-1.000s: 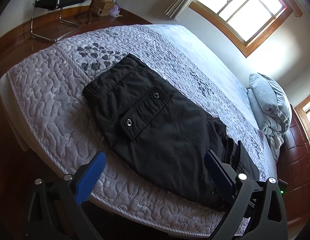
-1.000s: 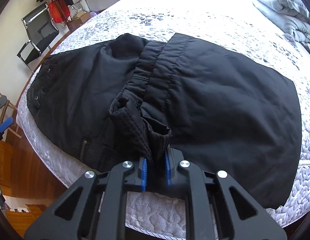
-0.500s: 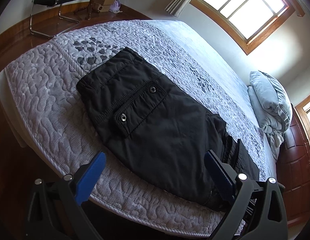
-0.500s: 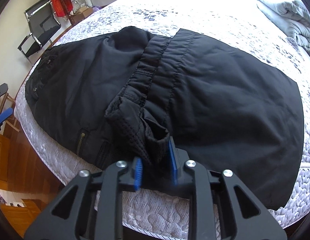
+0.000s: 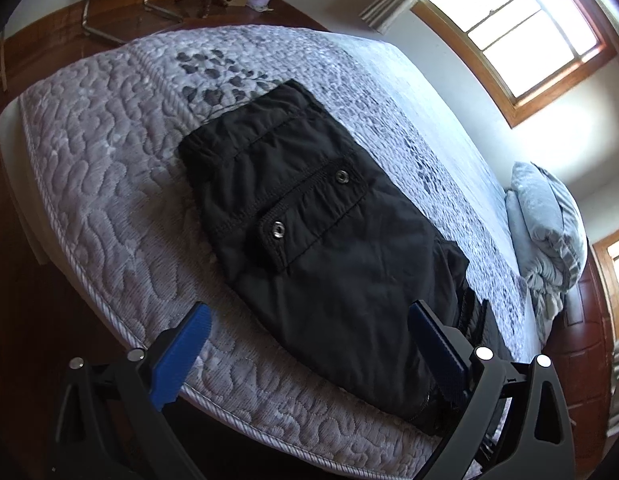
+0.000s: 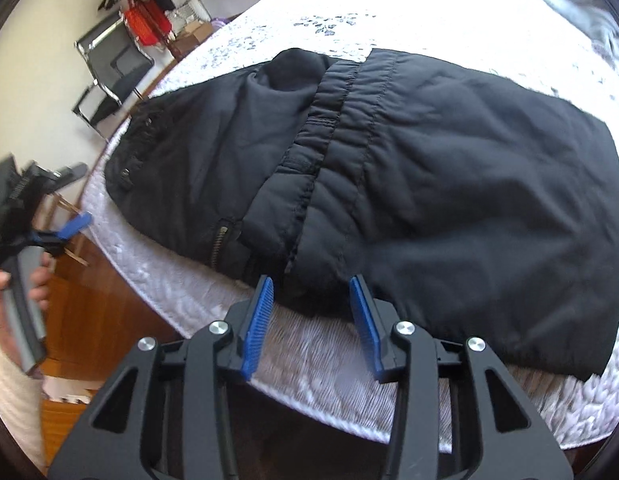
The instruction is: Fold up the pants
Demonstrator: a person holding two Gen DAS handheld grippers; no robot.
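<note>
Black pants (image 5: 309, 220) lie folded on the quilted bed (image 5: 101, 168), a snap-buttoned pocket flap facing up. My left gripper (image 5: 309, 320) hovers wide open at the near edge of the bed, with the pants' lower end in front of its blue pads and nothing gripped. In the right wrist view the pants (image 6: 449, 184) lie flat, the elastic waistband folded across the middle. My right gripper (image 6: 311, 300) is opening just off the near hem; the cloth lies loose ahead of its pads, free of them. The left gripper (image 6: 75, 226) shows at the far left, held by a hand.
A grey pillow and bundled duvet (image 5: 549, 232) lie at the head of the bed. A black chair (image 6: 109, 68), cardboard boxes and a rack with red clothes (image 6: 147, 24) stand on the wooden floor (image 6: 93, 312) beyond the foot. Windows (image 5: 521, 24) light the wall.
My right gripper let go of the bunched waistband, which dropped flat onto the pants, and its jaws spread. The left gripper sank slightly toward the bed, staying open.
</note>
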